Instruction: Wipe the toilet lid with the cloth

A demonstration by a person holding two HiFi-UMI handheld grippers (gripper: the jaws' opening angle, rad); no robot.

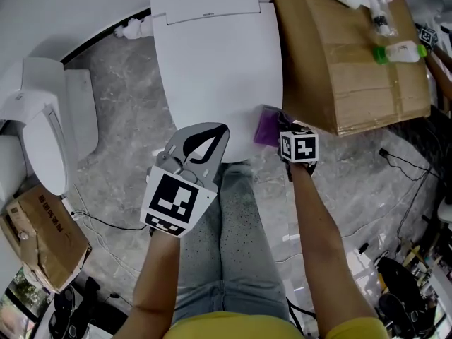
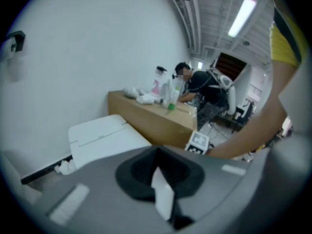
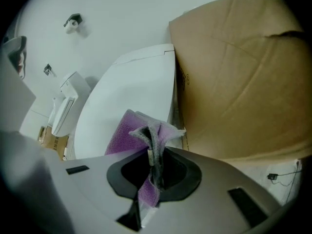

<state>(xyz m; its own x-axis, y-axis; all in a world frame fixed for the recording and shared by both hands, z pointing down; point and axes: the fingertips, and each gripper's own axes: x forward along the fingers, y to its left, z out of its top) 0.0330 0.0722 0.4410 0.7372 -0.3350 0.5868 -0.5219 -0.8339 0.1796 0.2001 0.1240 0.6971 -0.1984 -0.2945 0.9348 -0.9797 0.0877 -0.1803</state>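
The white toilet lid [image 1: 219, 55] is down, and its front edge lies just ahead of my knees. A purple cloth [image 1: 266, 126] hangs at the lid's front right corner, with my right gripper [image 1: 288, 138] shut on it and pointing steeply down. In the right gripper view the cloth [image 3: 127, 131] is bunched between the shut jaws of the right gripper [image 3: 152, 155] and spreads onto the lid [image 3: 122, 101]. My left gripper [image 1: 210, 138] is shut and holds nothing. It hovers at the lid's front edge, left of the cloth. In the left gripper view the left gripper [image 2: 163, 196] has nothing between its jaws.
A large cardboard box [image 1: 353, 69] with bottles on top stands tight against the toilet's right side. A second white toilet [image 1: 42, 119] and a small cardboard box [image 1: 42, 239] are at the left. Cables [image 1: 402, 168] lie on the marble floor. A person [image 2: 200, 84] bends over beyond the box.
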